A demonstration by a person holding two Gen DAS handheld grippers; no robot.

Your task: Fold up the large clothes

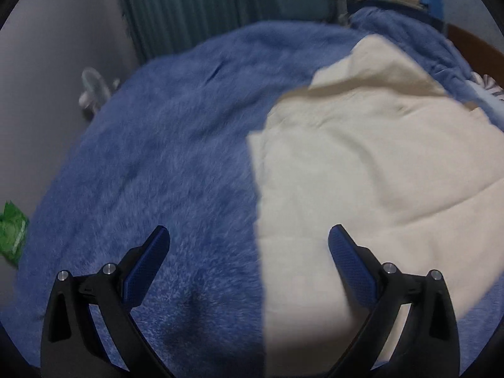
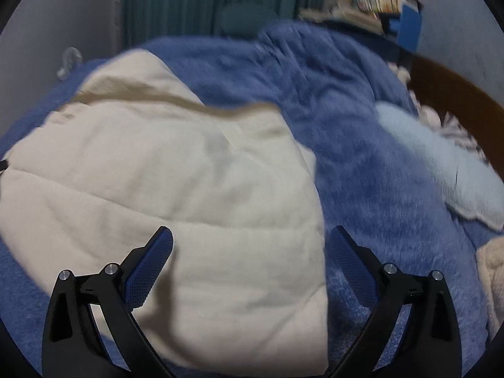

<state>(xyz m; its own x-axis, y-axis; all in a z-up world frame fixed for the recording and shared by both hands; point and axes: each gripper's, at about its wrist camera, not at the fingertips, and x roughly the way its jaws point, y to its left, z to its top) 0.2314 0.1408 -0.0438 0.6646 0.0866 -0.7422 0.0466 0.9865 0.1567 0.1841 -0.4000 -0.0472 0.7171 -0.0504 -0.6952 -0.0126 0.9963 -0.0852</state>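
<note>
The left gripper (image 1: 249, 236) hovers with its jaws wide, gripping nothing; the cream garment (image 1: 362, 170) lies ahead and under the right-hand jaw, spread on the blue fleece blanket (image 1: 163, 157). The right gripper (image 2: 250, 236) also has wide, empty jaws, the garment (image 2: 176, 182) ahead and beneath the left-hand one. Its far edge looks folded over, though blur obscures it.

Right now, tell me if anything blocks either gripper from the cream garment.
Nothing visible does. The left gripper and right gripper hang open right over the cream garment, which lies flat on the blue blanket; only air lies between.
</note>
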